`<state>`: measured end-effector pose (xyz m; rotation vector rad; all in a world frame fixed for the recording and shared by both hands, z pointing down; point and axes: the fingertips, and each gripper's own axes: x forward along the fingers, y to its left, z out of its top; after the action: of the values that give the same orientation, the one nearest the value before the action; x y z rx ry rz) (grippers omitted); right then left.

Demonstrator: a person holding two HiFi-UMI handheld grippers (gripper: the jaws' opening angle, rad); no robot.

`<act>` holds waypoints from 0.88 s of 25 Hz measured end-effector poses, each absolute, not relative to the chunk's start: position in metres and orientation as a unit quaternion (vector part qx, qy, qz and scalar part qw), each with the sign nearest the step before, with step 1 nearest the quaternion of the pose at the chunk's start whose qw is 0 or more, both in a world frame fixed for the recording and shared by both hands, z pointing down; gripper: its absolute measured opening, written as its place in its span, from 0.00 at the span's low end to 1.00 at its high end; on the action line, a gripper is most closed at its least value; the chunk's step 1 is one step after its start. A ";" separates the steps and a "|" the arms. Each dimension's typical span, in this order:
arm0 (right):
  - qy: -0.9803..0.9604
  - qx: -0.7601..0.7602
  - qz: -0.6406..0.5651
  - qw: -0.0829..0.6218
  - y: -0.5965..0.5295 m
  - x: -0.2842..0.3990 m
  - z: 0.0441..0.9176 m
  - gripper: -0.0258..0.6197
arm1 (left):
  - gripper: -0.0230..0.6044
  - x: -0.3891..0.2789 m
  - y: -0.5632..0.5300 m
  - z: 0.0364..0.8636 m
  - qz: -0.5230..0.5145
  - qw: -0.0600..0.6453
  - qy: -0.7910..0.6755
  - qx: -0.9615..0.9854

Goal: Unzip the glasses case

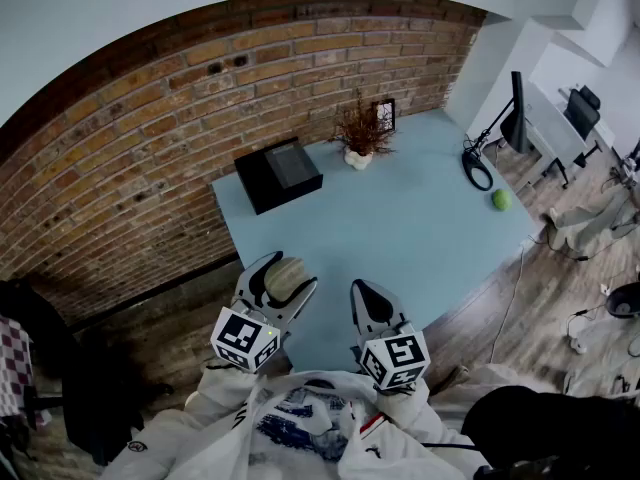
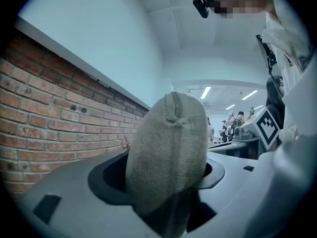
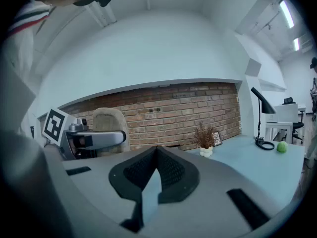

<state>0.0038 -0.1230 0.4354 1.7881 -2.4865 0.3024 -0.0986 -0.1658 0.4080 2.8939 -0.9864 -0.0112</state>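
A person's left tongs (image 1: 284, 280) pinch a grey-beige fabric glasses case (image 1: 287, 271), held in the air close to the body; in the head view it shows at the near left edge of a pale blue worktop (image 1: 430, 228). The left gripper view shows the rounded end of the case (image 2: 168, 143) standing up between the two jaws, which press on its sides, with a seam running over its top. The right tongs (image 1: 365, 293) sit just beside the left pair, apart from the case, jaws pressed together with nothing between them (the right gripper view (image 3: 157, 152) shows the tips meeting in a point). Farther back on the worktop lie a black box (image 1: 278, 173), a dried plant in a small white pot (image 1: 360, 140) and, towards the right edge, a green ball (image 1: 501, 199) near a black desk lamp (image 1: 505, 118). A brick wall (image 1: 150, 138) runs behind.
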 end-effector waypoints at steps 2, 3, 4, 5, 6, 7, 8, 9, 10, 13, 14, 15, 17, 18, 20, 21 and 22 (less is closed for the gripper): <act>-0.807 0.581 0.098 0.033 -0.124 0.003 0.434 0.06 | 0.54 -0.097 -0.164 0.408 -0.002 0.041 -0.319 0.947; -0.807 0.581 0.097 0.034 -0.124 0.003 0.433 0.06 | 0.54 -0.096 -0.164 0.408 -0.002 0.040 -0.318 0.947; -0.807 0.581 0.097 0.034 -0.125 0.002 0.433 0.06 | 0.54 -0.097 -0.164 0.407 -0.002 0.040 -0.318 0.947; -0.807 0.581 0.098 0.035 -0.125 0.001 0.433 0.06 | 0.54 -0.098 -0.165 0.407 -0.002 0.040 -0.319 0.947; -0.807 0.581 0.098 0.035 -0.125 0.000 0.433 0.06 | 0.54 -0.100 -0.165 0.406 -0.003 0.041 -0.320 0.947; -0.807 0.581 0.098 0.035 -0.125 -0.001 0.433 0.06 | 0.54 -0.101 -0.166 0.405 -0.004 0.041 -0.321 0.946; -0.807 0.581 0.099 0.035 -0.124 -0.002 0.433 0.06 | 0.54 -0.103 -0.167 0.405 -0.004 0.041 -0.321 0.946; -0.807 0.581 0.099 0.034 -0.124 -0.002 0.433 0.06 | 0.54 -0.103 -0.167 0.405 -0.004 0.040 -0.322 0.946; -0.807 0.582 0.099 0.033 -0.124 -0.002 0.433 0.06 | 0.54 -0.104 -0.167 0.404 -0.004 0.040 -0.322 0.946; -0.807 0.581 0.100 0.026 -0.123 -0.002 0.431 0.06 | 0.54 -0.105 -0.168 0.402 -0.005 0.039 -0.322 0.946; -0.807 0.581 0.101 0.023 -0.121 -0.002 0.431 0.06 | 0.54 -0.105 -0.167 0.401 -0.005 0.039 -0.322 0.946; -0.807 0.581 0.102 0.021 -0.120 -0.002 0.431 0.06 | 0.54 -0.105 -0.167 0.401 -0.005 0.039 -0.321 0.946; -0.807 0.581 0.105 0.019 -0.117 0.000 0.430 0.06 | 0.54 -0.103 -0.166 0.398 -0.005 0.039 -0.322 0.946; -0.807 0.581 0.106 0.018 -0.116 0.001 0.429 0.06 | 0.54 -0.102 -0.167 0.397 -0.006 0.039 -0.322 0.946; -0.808 0.580 0.106 0.016 -0.115 0.003 0.428 0.06 | 0.54 -0.100 -0.167 0.394 -0.008 0.041 -0.321 0.946; -0.809 0.578 0.105 0.016 -0.114 0.004 0.427 0.06 | 0.54 -0.098 -0.168 0.393 -0.009 0.043 -0.322 0.946; -0.811 0.575 0.104 0.016 -0.114 0.004 0.426 0.06 | 0.54 -0.097 -0.167 0.391 -0.010 0.043 -0.323 0.945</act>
<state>0.0039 -0.1138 0.4264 1.7895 -2.5228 0.3237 -0.0974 -0.1675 0.3912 2.8900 -0.9890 -0.0300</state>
